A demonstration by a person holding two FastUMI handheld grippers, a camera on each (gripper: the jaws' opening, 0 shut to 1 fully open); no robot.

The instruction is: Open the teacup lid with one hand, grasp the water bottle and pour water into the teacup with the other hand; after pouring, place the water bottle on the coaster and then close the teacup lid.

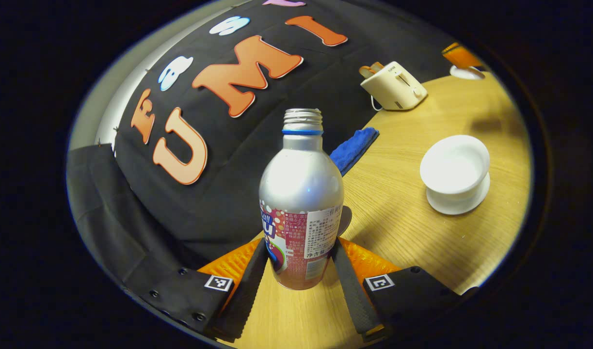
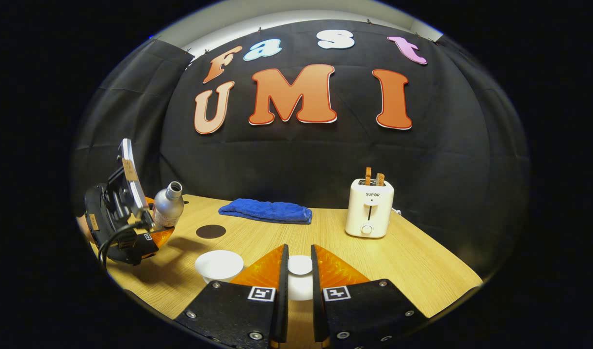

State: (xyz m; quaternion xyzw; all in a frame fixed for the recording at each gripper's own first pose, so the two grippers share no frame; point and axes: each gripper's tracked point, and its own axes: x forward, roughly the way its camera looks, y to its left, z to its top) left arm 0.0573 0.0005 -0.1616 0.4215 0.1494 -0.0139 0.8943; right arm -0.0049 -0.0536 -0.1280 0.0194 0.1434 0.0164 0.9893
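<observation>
A silver metal bottle (image 1: 301, 194) with an uncapped threaded neck stands between the fingers of my left gripper (image 1: 300, 242), which is shut on its labelled lower body. In the right gripper view the same bottle (image 2: 168, 206) hangs slightly tilted above the table's left end. The white teacup (image 1: 455, 167) sits uncovered on its saucer (image 1: 458, 203) to the bottle's right. My right gripper (image 2: 299, 249) is shut on the white teacup lid (image 2: 299, 265), held just right of the open teacup (image 2: 219, 265). A dark round coaster (image 2: 211, 231) lies on the table behind the cup.
A folded blue cloth (image 2: 265, 211) lies along the back of the wooden table (image 2: 422, 261), and a cream toaster (image 2: 369, 208) with two slices in it stands at the back right. Both also show in the left gripper view: cloth (image 1: 354, 148), toaster (image 1: 393, 87).
</observation>
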